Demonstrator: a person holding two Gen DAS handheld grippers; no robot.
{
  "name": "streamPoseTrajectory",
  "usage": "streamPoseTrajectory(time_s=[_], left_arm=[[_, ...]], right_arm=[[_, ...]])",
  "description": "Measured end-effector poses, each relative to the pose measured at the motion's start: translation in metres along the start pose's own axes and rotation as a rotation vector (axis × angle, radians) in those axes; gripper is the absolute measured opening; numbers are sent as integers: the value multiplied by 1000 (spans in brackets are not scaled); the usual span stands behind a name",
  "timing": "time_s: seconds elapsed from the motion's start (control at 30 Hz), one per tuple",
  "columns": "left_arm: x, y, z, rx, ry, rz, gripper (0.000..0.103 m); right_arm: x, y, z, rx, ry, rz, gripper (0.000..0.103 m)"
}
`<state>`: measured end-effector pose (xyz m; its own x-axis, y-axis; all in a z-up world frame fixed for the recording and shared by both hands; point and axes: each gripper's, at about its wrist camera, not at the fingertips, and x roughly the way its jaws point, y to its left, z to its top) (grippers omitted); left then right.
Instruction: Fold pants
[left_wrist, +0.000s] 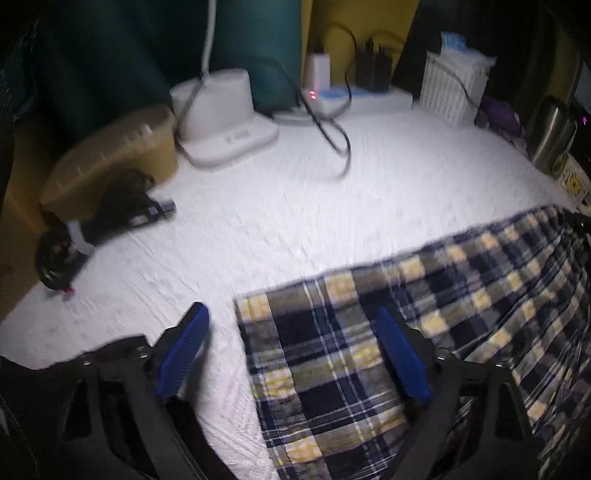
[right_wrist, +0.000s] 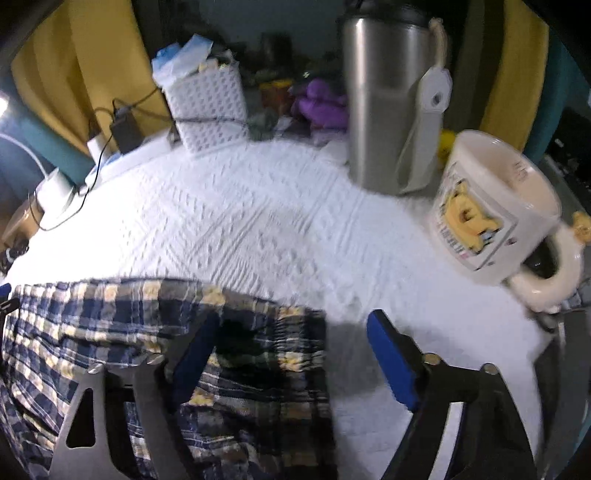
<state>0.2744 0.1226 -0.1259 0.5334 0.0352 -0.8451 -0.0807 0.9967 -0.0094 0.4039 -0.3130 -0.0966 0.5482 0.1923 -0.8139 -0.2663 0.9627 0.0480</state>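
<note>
Plaid pants (left_wrist: 332, 369) in navy, white and yellow lie flat on a white textured cloth (left_wrist: 295, 221). In the left wrist view my left gripper (left_wrist: 291, 314) hangs just above their left end. One blue pad (left_wrist: 184, 354) is over the bare cloth and the other over the plaid. Its jaws stand apart and grip nothing. In the right wrist view the pants (right_wrist: 110, 325) fill the lower left. My right gripper (right_wrist: 295, 319) straddles their right edge, open, with one pad (right_wrist: 391, 362) over the white cloth (right_wrist: 258, 221). Both views are motion-blurred.
At the back stand a white lamp base (left_wrist: 225, 122), a tan box (left_wrist: 118, 147), a power strip with cables (left_wrist: 354, 98) and a white basket (left_wrist: 450, 88). A black item (left_wrist: 122, 210) lies at the left. A steel tumbler (right_wrist: 384, 99) and a mug (right_wrist: 491, 206) stand at the right.
</note>
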Motion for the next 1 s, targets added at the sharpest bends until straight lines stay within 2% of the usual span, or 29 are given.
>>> streamPoseTrajectory(time_s=[0.03, 0.1, 0.13, 0.17, 0.2, 0.23, 0.27, 0.3, 0.33, 0.47, 0.6, 0.8, 1.0], left_arm=[[0, -1, -1, 7, -15, 2, 84], [-2, -5, -2, 9, -24, -7, 81], [-4, -7, -2, -1, -32, -10, 75], [-5, -8, -1, -7, -37, -14, 66], [-7, -12, -2, 0, -47, -7, 59], [-10, -15, -2, 15, -54, -25, 34], [-13, -22, -2, 38, -59, -46, 10], [-13, -25, 0, 53, -58, -42, 7], [-14, -29, 1, 73, -36, -32, 6], [-23, -26, 10, 69, -79, -15, 4], [-39, -19, 32, 49, -153, 18, 3], [-57, -12, 66, 41, -254, 14, 3], [-55, -8, 90, 54, -306, 35, 3]], right_arm=[[1, 3, 0, -20, -11, -5, 67], [3, 7, -1, -39, -14, -4, 59], [2, 10, -3, -53, -17, -7, 52], [1, 13, -3, -67, -20, -8, 41], [1, 16, -4, -80, -24, -5, 37], [0, 19, -5, -89, -24, 4, 27], [0, 21, -5, -93, -25, 0, 27], [-1, 24, -5, -97, -29, -11, 27], [-4, 23, -6, -100, -35, -17, 26], [-20, 26, 3, -85, -103, -37, 26], [-35, 31, 18, -85, -174, -69, 26], [-54, 30, 48, -61, -264, -88, 26], [-53, 21, 76, -36, -305, -105, 26]])
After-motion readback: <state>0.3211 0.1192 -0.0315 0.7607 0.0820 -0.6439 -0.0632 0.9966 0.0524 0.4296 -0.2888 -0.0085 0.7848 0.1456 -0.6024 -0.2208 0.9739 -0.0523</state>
